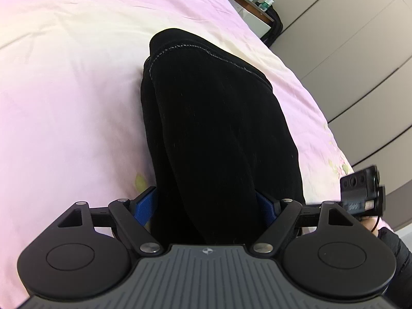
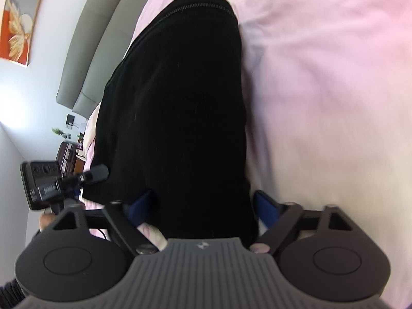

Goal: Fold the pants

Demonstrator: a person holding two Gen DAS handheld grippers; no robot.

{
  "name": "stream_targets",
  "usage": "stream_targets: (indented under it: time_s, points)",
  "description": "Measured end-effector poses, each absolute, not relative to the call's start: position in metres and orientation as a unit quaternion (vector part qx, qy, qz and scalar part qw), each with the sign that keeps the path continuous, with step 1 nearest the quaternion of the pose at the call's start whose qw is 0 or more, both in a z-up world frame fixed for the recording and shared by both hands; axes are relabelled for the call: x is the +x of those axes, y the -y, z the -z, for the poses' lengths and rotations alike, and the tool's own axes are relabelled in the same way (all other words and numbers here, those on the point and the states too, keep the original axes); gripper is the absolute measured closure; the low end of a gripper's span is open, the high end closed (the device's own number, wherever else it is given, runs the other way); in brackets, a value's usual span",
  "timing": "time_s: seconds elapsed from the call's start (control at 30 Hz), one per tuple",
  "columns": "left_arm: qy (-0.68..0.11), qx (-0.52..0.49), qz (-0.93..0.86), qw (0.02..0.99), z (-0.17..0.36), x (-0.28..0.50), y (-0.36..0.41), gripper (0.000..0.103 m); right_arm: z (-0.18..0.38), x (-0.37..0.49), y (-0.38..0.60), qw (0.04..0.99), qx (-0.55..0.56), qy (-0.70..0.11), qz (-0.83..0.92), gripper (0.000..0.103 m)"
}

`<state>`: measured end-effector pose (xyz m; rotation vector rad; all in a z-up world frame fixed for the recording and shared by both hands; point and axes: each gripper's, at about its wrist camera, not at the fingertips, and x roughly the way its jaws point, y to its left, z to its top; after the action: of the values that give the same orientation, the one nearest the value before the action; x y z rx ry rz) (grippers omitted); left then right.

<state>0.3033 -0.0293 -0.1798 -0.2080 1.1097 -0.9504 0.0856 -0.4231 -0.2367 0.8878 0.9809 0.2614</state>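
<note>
So the black pants (image 1: pixel 211 128) are lying folded lengthwise on the pink bed cover (image 1: pixel 64 90), close to the bed's side edge, hem end pointing away. Looks like we're between folds: next up is probably pinching this near end and carrying it over to the hem. Left gripper (image 1: pixel 206 206) is spread wide, fabric bunched between the blue pads; can't tell if it's pinched. Right gripper (image 2: pixel 203 206) is the same.
</note>
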Motion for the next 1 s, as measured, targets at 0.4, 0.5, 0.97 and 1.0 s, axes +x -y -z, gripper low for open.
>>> stream_targets:
  time_s: [0.4,0.5,0.97,1.0]
  points:
    - [-0.480,0.000,0.405,0.778,0.198,0.291,0.041,0.000,0.233,0.078,0.381,0.823,0.375,-0.422,-0.054,0.043]
    - [-0.513,-0.060,0.377,0.769,0.198,0.294,0.026,0.000,0.219,0.075,0.372,0.828,0.373,-0.419,-0.029,0.041]
    - [-0.484,0.068,0.291,0.822,0.083,0.201,-0.004,0.012,0.092,0.043,0.260,0.862,0.258,-0.418,0.126,0.018]
    - [-0.481,0.076,0.289,0.824,0.079,0.190,-0.008,0.012,0.084,0.038,0.250,0.864,0.251,-0.416,0.133,0.016]
